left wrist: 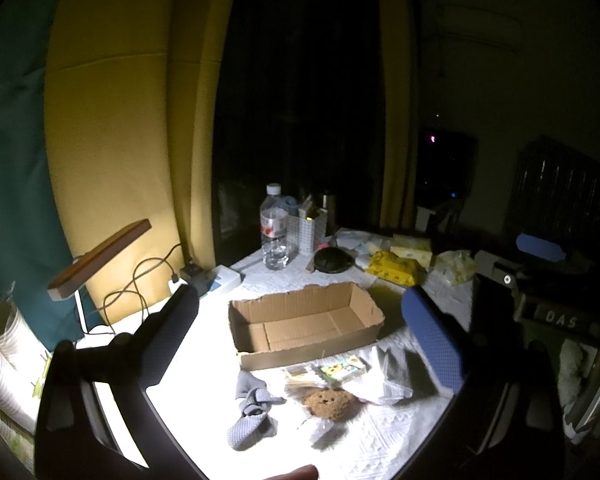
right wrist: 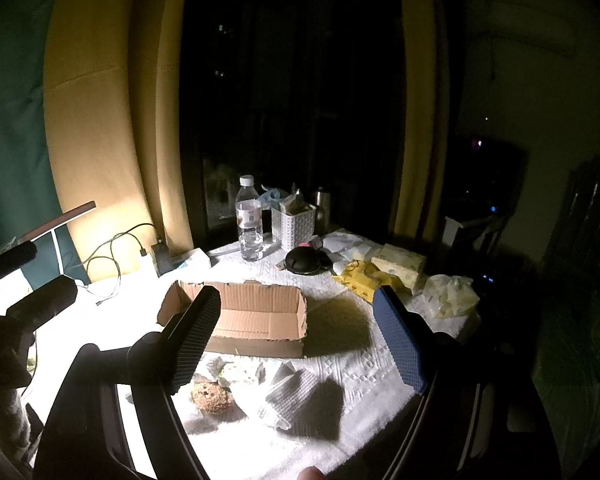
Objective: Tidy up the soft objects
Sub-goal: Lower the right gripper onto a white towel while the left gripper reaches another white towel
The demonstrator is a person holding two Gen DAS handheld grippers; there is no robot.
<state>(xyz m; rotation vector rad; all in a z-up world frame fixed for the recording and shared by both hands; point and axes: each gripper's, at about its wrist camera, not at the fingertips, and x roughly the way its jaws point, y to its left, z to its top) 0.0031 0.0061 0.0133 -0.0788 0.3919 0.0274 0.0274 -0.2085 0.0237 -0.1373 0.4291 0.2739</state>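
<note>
An open, empty cardboard box [left wrist: 304, 326] [right wrist: 244, 316] sits on the white tablecloth. In front of it lie a brown plush toy [left wrist: 329, 402] [right wrist: 212, 397], a grey knitted cloth [left wrist: 249, 412], a white folded cloth [left wrist: 388, 378] [right wrist: 290, 394] and a small printed packet [left wrist: 342, 368]. My left gripper [left wrist: 300, 340] is open and empty, above these items. My right gripper [right wrist: 296, 338] is open and empty, above the box's near edge; it also shows at the right of the left wrist view [left wrist: 540, 280].
At the back stand a water bottle [left wrist: 274, 228] [right wrist: 250, 220], a white basket [left wrist: 310, 228], a black round object [left wrist: 332, 260], yellow packs [left wrist: 396, 266] and tissue packs [left wrist: 454, 266]. A desk lamp [left wrist: 96, 256] and cables [left wrist: 140, 288] are at the left.
</note>
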